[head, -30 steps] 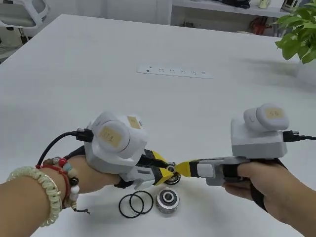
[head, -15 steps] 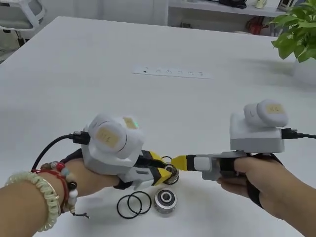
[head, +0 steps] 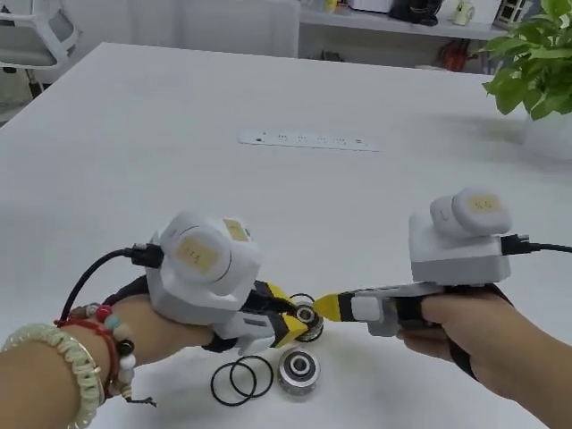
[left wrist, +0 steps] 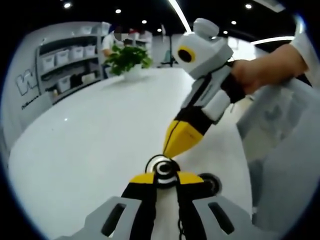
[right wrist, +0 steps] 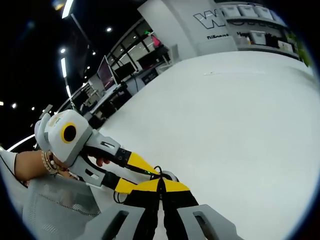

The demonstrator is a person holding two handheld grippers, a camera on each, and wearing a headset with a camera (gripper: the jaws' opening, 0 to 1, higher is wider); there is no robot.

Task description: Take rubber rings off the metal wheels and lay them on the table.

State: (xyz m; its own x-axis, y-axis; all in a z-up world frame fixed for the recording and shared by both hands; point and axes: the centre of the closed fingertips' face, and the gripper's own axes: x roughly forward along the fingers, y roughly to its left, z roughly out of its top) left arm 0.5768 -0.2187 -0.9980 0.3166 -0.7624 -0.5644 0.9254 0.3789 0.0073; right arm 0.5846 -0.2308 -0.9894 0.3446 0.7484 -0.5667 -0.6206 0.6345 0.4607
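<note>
Left gripper clamps a silver metal wheel; right gripper pinches shut on its thin black rubber ring. Wall lettering starts "W", rest unreadable.

"W" on wall sign, rest unreadable

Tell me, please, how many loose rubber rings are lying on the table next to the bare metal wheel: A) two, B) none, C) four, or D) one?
A: in the head view two black rubber rings lie overlapping on the table, just beside the bare metal wheel.
</note>
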